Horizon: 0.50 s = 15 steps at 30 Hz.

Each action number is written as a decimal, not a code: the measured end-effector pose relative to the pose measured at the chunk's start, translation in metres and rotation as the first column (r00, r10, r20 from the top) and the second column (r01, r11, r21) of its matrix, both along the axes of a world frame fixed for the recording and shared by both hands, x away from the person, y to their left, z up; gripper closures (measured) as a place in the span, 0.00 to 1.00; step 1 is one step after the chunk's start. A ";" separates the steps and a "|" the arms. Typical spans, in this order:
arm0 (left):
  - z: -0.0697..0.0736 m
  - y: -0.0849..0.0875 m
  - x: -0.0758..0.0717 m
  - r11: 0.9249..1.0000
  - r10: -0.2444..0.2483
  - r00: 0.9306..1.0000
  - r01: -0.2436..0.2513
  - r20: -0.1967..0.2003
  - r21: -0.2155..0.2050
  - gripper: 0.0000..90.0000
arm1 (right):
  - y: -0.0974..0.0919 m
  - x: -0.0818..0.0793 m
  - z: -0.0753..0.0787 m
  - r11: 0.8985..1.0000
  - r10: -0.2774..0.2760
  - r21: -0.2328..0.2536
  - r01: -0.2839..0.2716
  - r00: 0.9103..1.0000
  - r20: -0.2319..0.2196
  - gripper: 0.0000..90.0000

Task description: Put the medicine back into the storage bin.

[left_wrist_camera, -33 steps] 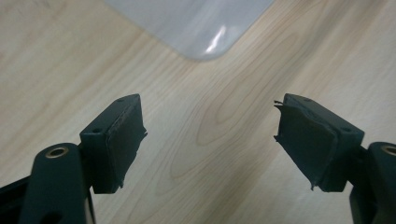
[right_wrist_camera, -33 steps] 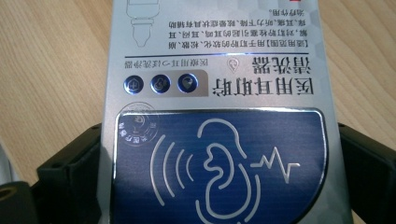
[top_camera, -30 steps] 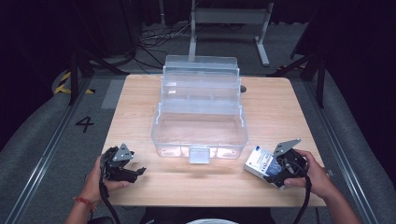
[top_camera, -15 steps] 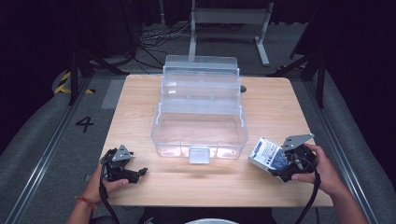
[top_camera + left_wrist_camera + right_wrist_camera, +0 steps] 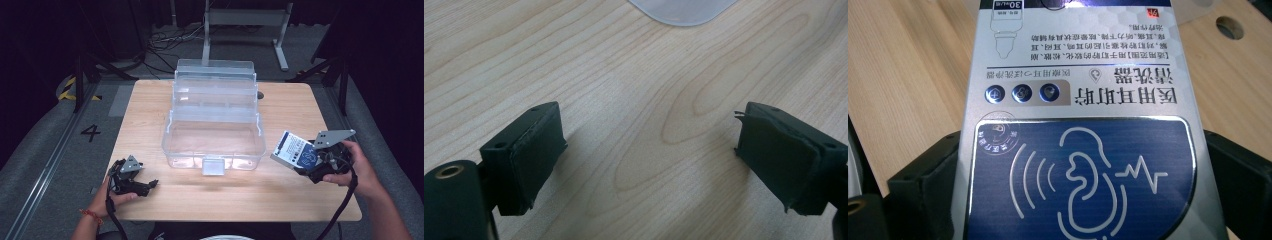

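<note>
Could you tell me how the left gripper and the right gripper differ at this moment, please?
The left gripper is open and empty; the right gripper is shut on a blue-and-white box. The left sits near the table's front left edge, the right at its right side. Each is held in one hand.

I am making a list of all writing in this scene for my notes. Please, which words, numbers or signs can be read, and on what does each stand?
"4": on the grey floor left of the table.
"医用耳咽喉清洗器": on the box in the right hand-held gripper, seen upside down.
"30": at the top of that box, upside down; the unit beside it is too small.
Ear-with-sound-waves sign: on the box's blue panel.
The small Chinese lines and round seal: too blurred to read.
</note>
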<state>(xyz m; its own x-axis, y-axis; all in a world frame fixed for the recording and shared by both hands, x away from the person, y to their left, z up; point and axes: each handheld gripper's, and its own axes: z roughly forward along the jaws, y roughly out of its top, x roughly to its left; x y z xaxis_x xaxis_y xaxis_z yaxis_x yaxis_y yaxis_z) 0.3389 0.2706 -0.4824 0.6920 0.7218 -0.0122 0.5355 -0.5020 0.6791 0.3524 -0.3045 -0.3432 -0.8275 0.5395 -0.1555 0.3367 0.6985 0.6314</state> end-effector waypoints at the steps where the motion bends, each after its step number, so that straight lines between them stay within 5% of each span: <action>1: 0.000 0.000 0.000 1.000 0.000 1.000 0.000 0.000 0.000 0.13 | 0.001 0.001 0.003 1.000 -0.007 -0.004 0.007 1.000 0.002 0.05; 15: 0.000 0.000 0.000 1.000 -0.001 1.000 0.001 0.000 -0.002 0.13 | 0.046 0.019 0.028 0.993 0.108 -0.052 -0.106 0.994 0.034 0.05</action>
